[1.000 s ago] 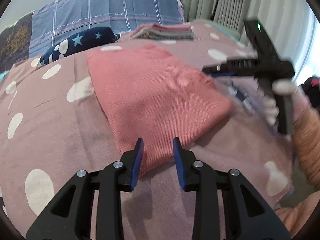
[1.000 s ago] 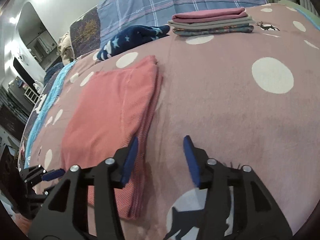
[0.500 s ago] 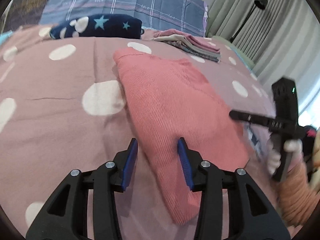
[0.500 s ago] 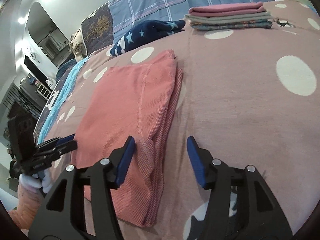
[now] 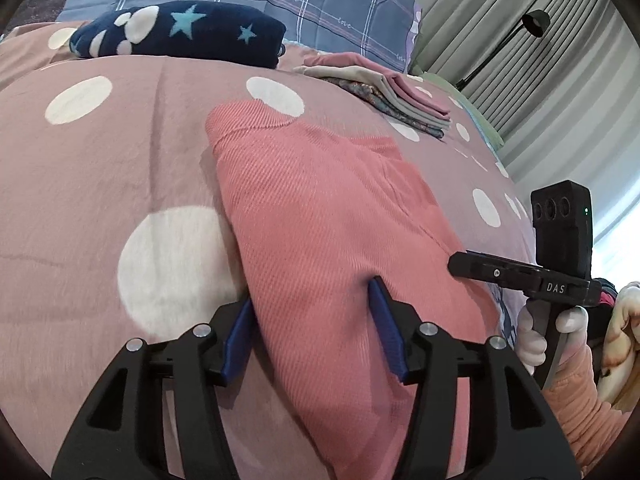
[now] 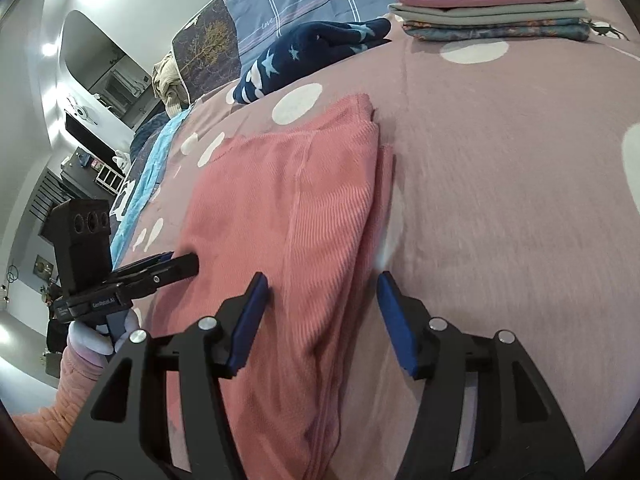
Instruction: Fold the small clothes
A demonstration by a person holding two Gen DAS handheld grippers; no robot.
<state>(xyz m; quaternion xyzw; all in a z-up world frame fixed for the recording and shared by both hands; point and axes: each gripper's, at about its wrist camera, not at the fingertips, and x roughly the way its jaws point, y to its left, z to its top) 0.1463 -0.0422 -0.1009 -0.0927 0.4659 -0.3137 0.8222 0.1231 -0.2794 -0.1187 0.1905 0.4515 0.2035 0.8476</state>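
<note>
Our pink garment (image 5: 320,216) lies partly folded into a long strip on the polka-dot bedspread (image 5: 100,184), running away from us toward the pillows, its layered long edge showing on the right wrist view (image 6: 372,200). It looks like a soft ribbed knit, light and limp, so we judge it will sag and slide apart unless we pinch through all the layers at once; the near corners of the strip seem the best places to take hold, one for each hand. Our left gripper (image 5: 310,332) straddles the strip's left edge, its jaws opening, cloth between the blue pads but not pinched. Our right gripper (image 6: 320,312) straddles the stacked right edge, jaws parted about halfway and not yet pressing on the fabric. Beyond the far end of the strip the bedspread is bare for a stretch, which gives room to carry the near end forward. Farther back sit a navy star-print bundle (image 5: 180,32) and a stack of folded clothes (image 6: 492,8), both well apart from our garment. To the right of it the spread is open as well.
</note>
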